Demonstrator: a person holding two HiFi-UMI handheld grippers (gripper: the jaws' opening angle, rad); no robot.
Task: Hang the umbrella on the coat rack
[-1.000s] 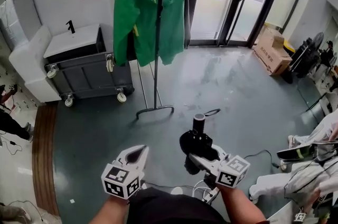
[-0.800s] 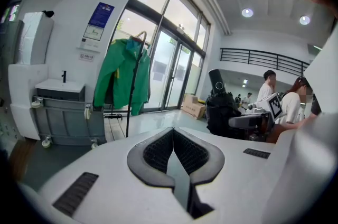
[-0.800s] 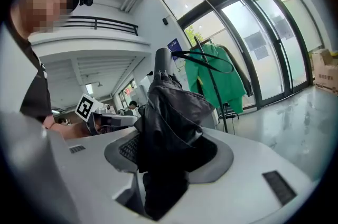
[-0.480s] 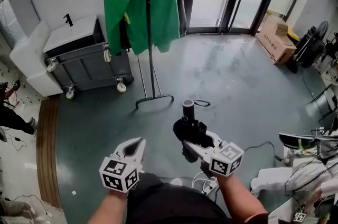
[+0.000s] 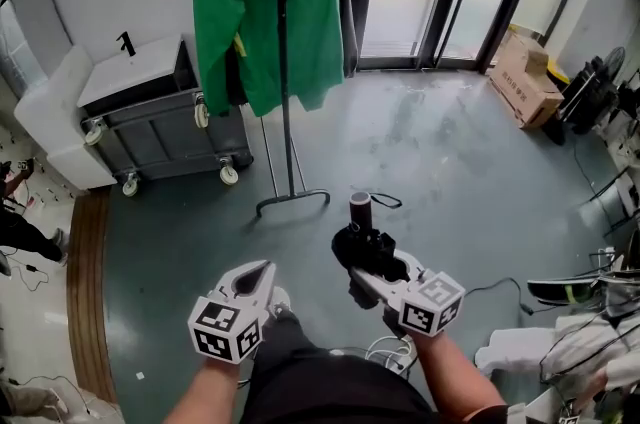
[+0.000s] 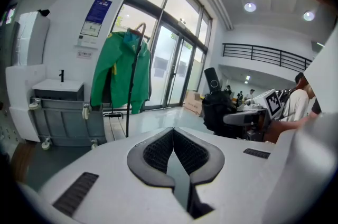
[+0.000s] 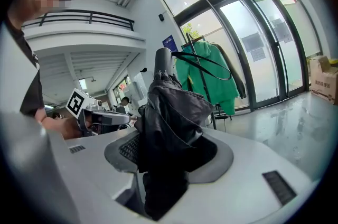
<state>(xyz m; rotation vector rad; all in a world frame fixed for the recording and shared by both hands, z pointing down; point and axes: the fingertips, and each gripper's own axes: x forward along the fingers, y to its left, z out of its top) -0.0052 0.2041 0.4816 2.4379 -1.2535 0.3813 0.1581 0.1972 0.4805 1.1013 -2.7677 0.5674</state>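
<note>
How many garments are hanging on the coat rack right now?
2 that I can tell: a green jacket on the coat rack, and a dark garment behind it, showing at its right edge. More may be hidden behind the jacket.

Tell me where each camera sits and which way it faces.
Head view: on the person's head, facing steeply down; shows forearms, left tongs and right tongs gripping the umbrella.
Left gripper view: on the left tongs, facing along its shut, empty jaws toward the coat rack.
Right gripper view: on the right tongs, facing along jaws clamped on the umbrella.
Shared: both gripper views show the green jacket and the other tongs.
</note>
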